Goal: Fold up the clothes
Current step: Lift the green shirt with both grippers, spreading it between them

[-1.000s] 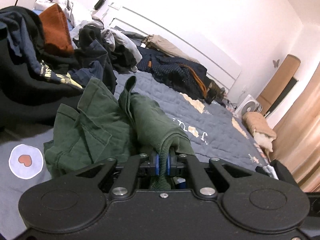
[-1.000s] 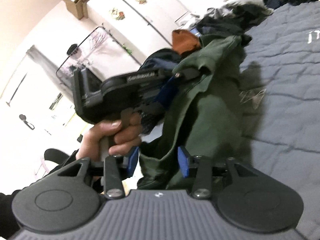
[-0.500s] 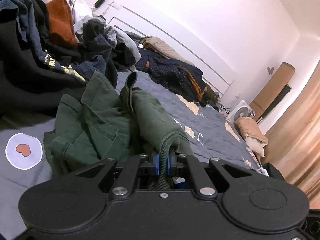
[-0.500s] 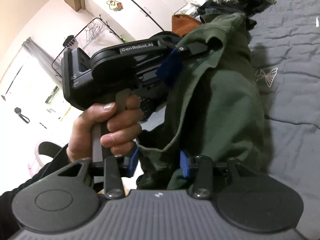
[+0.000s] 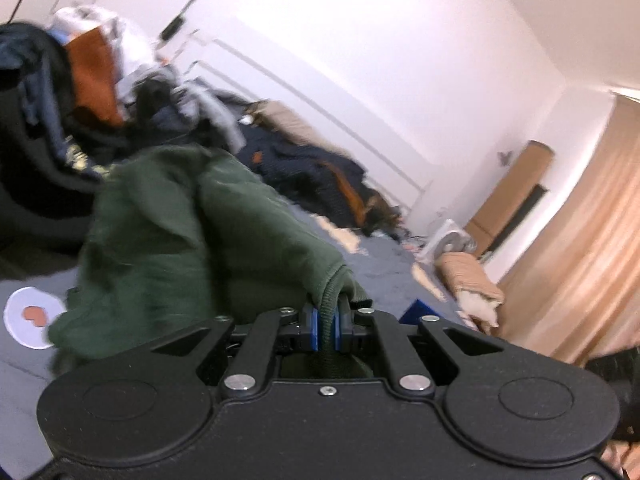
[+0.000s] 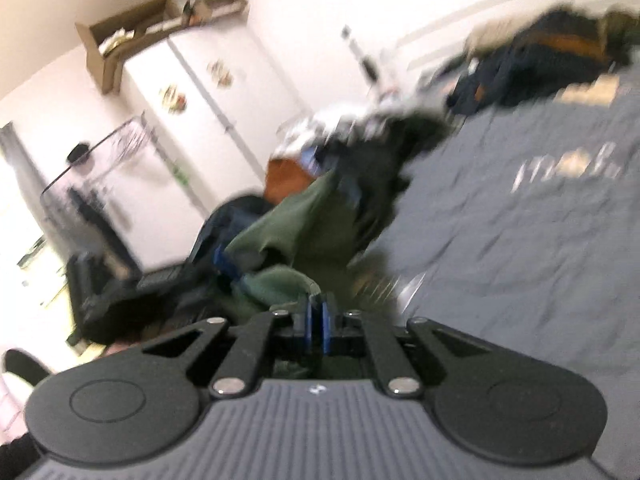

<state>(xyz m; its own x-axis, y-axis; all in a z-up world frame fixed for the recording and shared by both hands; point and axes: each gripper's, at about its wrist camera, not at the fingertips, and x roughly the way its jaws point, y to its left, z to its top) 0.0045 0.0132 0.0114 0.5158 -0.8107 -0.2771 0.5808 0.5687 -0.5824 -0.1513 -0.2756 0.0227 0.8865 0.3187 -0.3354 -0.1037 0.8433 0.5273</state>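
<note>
Closing over the past second, my right gripper [image 6: 316, 320] has gone from standing wide around the green garment [image 5: 192, 232] to pinching its edge, blue pads nearly together with a fold of green cloth caught at the tips; both views have blurred as my hands lifted. My left gripper [image 5: 327, 326] stays clamped on a thick ribbed hem of the same garment, the pads narrow with the dark green band pressed between them. From the left wrist view the garment rises bunched just ahead of that gripper, lifted off the grey-blue quilt [image 5: 380, 264], which carries pale printed patches and a white round patch with a red heart [image 5: 34, 316] at the lower left. Behind it sits a heap of unfolded clothes [image 5: 60, 92], dark blues and blacks with a rust-orange piece among them, and a second dark pile [image 5: 320, 176] lies along the white headboard. A small fan [image 5: 450, 240] and peach curtains [image 5: 592, 240] stand at the right. From the right wrist view the garment hangs between my two tools, with the left gripper's black body low at the left, a white wardrobe [image 6: 208, 92] beyond, cardboard boxes [image 6: 132, 36] on top.
</note>
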